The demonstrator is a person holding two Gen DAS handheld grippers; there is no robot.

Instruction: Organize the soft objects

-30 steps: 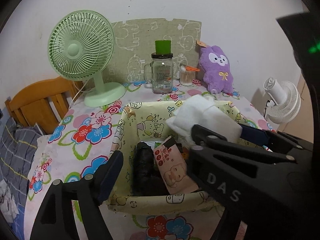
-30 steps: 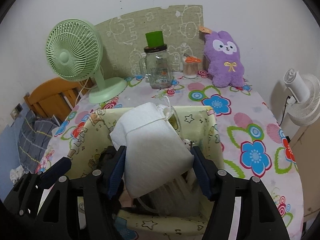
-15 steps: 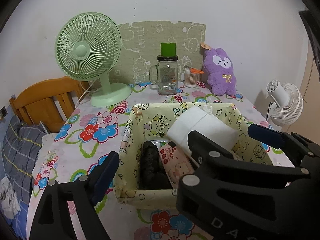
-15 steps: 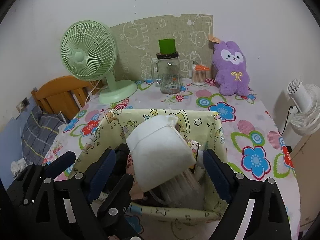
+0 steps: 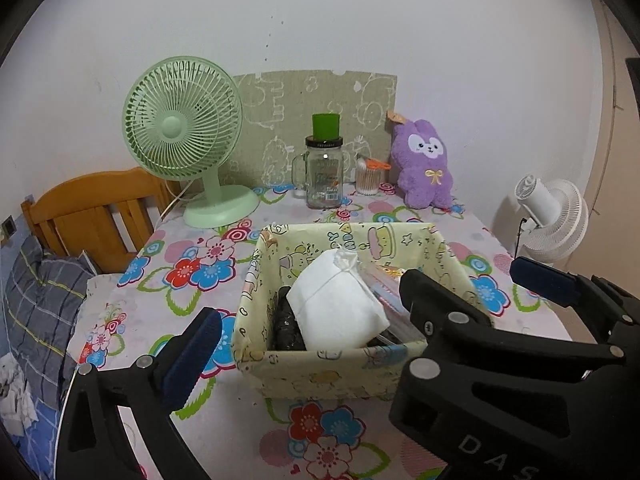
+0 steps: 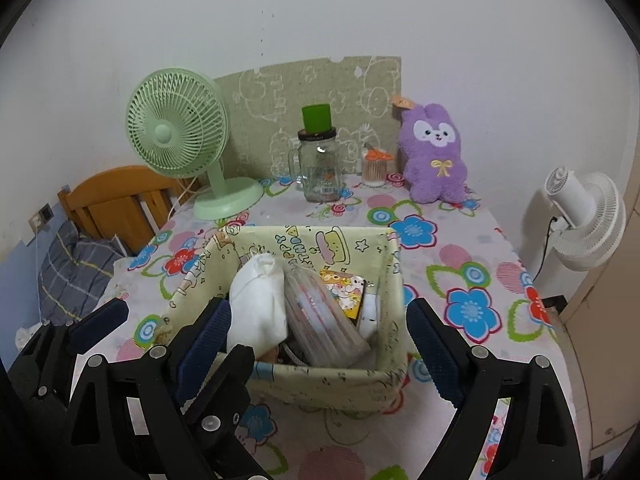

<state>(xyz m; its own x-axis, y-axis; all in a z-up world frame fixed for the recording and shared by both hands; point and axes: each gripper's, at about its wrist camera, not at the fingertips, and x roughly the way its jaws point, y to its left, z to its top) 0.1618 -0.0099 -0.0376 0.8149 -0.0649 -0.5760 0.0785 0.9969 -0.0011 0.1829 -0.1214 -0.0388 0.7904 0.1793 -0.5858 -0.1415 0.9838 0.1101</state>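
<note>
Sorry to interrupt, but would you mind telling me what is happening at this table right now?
A person is tidying soft items into the fabric basket with two handheld grippers. The white pouch now lies in the basket beside other packets. The right gripper has just opened its jaws, with nothing pressed between them; the left gripper has also just opened and holds nothing. The purple plush rabbit sits at the table's far edge.

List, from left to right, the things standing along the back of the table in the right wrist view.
Green fan → glass jar → cotton swab box → purple plush.
</note>
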